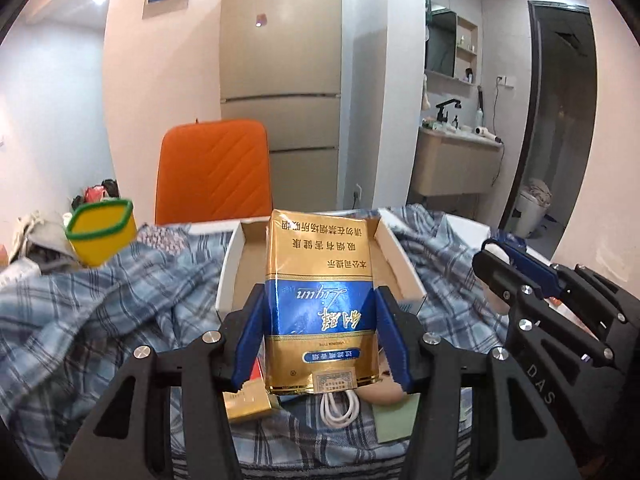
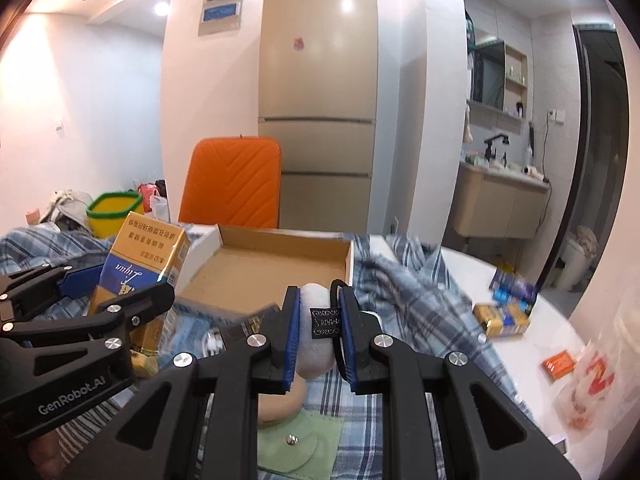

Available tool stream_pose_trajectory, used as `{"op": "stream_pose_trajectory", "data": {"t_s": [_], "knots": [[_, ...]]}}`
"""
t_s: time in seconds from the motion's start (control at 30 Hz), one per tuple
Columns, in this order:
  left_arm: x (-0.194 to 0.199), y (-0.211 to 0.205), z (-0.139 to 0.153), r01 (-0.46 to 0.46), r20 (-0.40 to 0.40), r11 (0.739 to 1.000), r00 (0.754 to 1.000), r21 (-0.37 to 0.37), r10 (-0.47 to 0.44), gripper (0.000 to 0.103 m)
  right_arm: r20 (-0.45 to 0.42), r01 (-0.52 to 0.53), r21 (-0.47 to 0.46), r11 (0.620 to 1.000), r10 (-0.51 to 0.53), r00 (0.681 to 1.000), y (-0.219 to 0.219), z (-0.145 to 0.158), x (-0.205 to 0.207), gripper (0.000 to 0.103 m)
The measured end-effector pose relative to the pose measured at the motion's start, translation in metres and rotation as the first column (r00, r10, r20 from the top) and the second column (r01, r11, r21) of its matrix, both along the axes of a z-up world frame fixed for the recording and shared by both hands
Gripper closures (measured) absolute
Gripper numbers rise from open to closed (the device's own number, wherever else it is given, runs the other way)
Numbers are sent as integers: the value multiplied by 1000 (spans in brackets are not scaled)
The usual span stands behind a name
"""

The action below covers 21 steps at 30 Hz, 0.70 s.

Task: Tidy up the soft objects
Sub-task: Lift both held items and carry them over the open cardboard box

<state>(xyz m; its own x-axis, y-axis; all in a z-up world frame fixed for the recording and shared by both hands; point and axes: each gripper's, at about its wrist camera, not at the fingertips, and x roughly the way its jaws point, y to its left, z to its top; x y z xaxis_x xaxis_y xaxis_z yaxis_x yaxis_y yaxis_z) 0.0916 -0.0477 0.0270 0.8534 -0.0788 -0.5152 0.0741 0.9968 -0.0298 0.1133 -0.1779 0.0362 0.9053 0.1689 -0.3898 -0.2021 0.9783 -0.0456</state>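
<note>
My left gripper [image 1: 320, 312] is shut on a gold and blue soft cigarette pack [image 1: 320, 304], held upright just in front of an open cardboard tray [image 1: 396, 256]. The pack also shows in the right wrist view [image 2: 140, 268], left of the tray [image 2: 280, 264]. My right gripper [image 2: 316, 312] is shut on a white soft pouch with a black label [image 2: 316, 328], held above the plaid cloth near the tray's front edge. The right gripper shows in the left wrist view [image 1: 516, 264] at the right.
A blue plaid cloth [image 1: 100, 300] covers the table. A yellow tub with a green rim [image 1: 102, 232] stands at the left. A white cable [image 1: 340, 408], a beige pad [image 2: 280, 400], a green pouch [image 2: 304, 444] and small packs [image 2: 504, 316] lie around. An orange chair [image 1: 214, 172] stands behind.
</note>
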Motion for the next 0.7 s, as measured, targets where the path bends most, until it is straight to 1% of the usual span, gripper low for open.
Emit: {"op": "stream_pose_trajectory", "data": {"t_s": [0.1, 0.2, 0.3, 0.4, 0.57, 0.63, 0.7], "knots": [[0, 2, 16, -1, 25, 1000, 1000, -4, 1, 51, 65, -5, -15, 1000, 6, 998, 4, 17, -6, 83], [-1, 3, 34, -4, 64, 1000, 998, 12, 3, 51, 126, 0, -15, 1000, 2, 992, 8, 37, -10, 83], [3, 4, 51, -11, 107, 1000, 994, 21, 9, 51, 139, 6, 18, 1000, -9, 990, 8, 55, -7, 83], [11, 4, 70, -19, 152, 999, 988, 34, 14, 51, 151, 16, 26, 1000, -20, 988, 11, 73, 0, 83], [29, 9, 100, -29, 208, 999, 978, 23, 24, 51, 175, 58, 33, 998, -63, 983, 16, 103, 17, 83], [39, 11, 109, -27, 202, 1000, 979, 3, 26, 51, 190, 68, 27, 997, -72, 979, 19, 116, 25, 83], [49, 14, 118, -16, 190, 1000, 982, -20, 20, 51, 189, 74, 50, 996, -82, 978, 18, 125, 35, 83]]}}
